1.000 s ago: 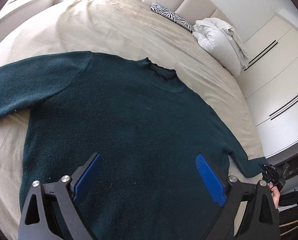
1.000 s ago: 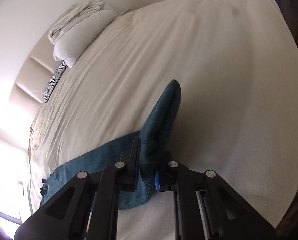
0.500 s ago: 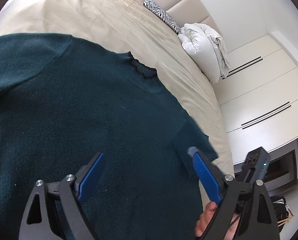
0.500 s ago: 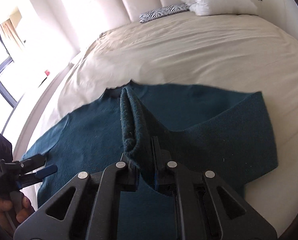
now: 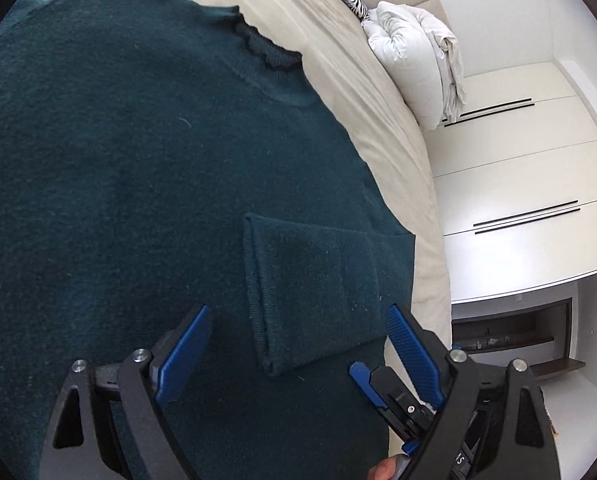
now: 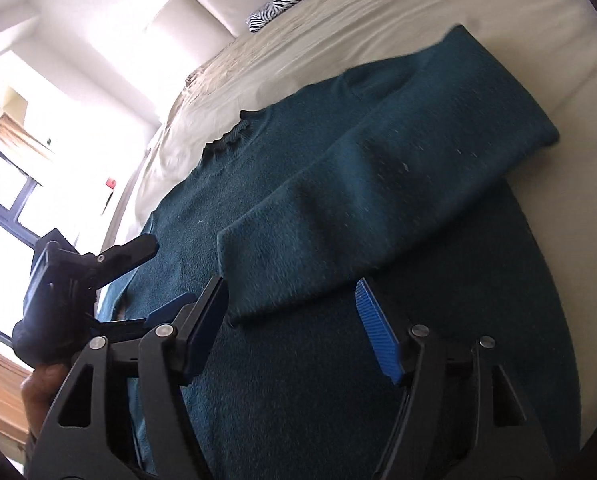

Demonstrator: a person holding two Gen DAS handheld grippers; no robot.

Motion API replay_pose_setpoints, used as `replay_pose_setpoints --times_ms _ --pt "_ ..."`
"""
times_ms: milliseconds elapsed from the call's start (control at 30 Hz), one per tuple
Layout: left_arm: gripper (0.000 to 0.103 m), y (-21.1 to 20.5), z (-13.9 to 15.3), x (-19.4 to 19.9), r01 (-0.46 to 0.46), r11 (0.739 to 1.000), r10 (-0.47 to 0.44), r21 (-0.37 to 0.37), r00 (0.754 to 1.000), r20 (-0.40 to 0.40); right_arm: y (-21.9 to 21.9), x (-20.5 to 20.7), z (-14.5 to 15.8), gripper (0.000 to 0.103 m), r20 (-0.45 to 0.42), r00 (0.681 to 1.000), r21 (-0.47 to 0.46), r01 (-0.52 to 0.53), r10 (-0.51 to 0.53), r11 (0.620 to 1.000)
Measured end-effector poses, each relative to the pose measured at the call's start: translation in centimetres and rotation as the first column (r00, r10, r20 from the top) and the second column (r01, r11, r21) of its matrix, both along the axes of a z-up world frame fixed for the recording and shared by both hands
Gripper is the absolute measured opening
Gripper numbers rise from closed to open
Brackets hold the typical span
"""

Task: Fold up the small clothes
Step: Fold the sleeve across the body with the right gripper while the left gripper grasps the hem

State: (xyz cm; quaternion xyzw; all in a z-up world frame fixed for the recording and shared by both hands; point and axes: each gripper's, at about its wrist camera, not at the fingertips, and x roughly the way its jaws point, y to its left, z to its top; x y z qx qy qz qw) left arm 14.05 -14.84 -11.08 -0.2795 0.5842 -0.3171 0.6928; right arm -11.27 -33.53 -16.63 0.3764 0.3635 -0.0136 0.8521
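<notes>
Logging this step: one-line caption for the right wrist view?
Open right gripper above the teal sweater, its sleeve folded across the body on the bed.

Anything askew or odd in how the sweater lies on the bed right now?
Nothing stands out. The teal sweater lies flat on the bed, its sleeve folded across the body; both grippers are open above it.

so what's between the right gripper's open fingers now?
Right wrist view: the folded-over sleeve cuff lies between the right gripper fingers, resting on the sweater body.

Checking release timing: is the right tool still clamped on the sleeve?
No, the right tool is open and the sleeve lies loose across the sweater.
</notes>
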Motion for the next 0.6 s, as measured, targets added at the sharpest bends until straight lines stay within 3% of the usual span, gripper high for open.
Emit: replay_pose_setpoints --times_ms 200,267,400,600 --pt "0.045 -3.1 -1.1 1.0 0.04 0.995 -0.039 0.089 0.999 -0.014 -2.7 -1.9 -0.7 0.065 0.025 0.998 0.155 0.051 -0.056 0.987" --pt "0.008 -3.4 -0.7 1.3 0.059 0.992 -0.06 0.107 0.998 0.002 -3.8 -2.4 -0.6 0.065 0.033 0.997 0.196 0.066 -0.074 0.978" --pt "0.009 -2.5 1.7 2.6 0.051 0.994 -0.059 0.096 0.995 0.085 -5.4 -3.2 -0.7 0.065 0.038 0.993 0.258 0.094 -0.108 0.962" --pt "0.009 2.4 5.3 6.0 -0.055 0.99 0.022 0.133 0.97 0.242 -7.5 -3.5 -0.6 0.065 0.034 0.986 0.278 0.145 -0.161 0.95"
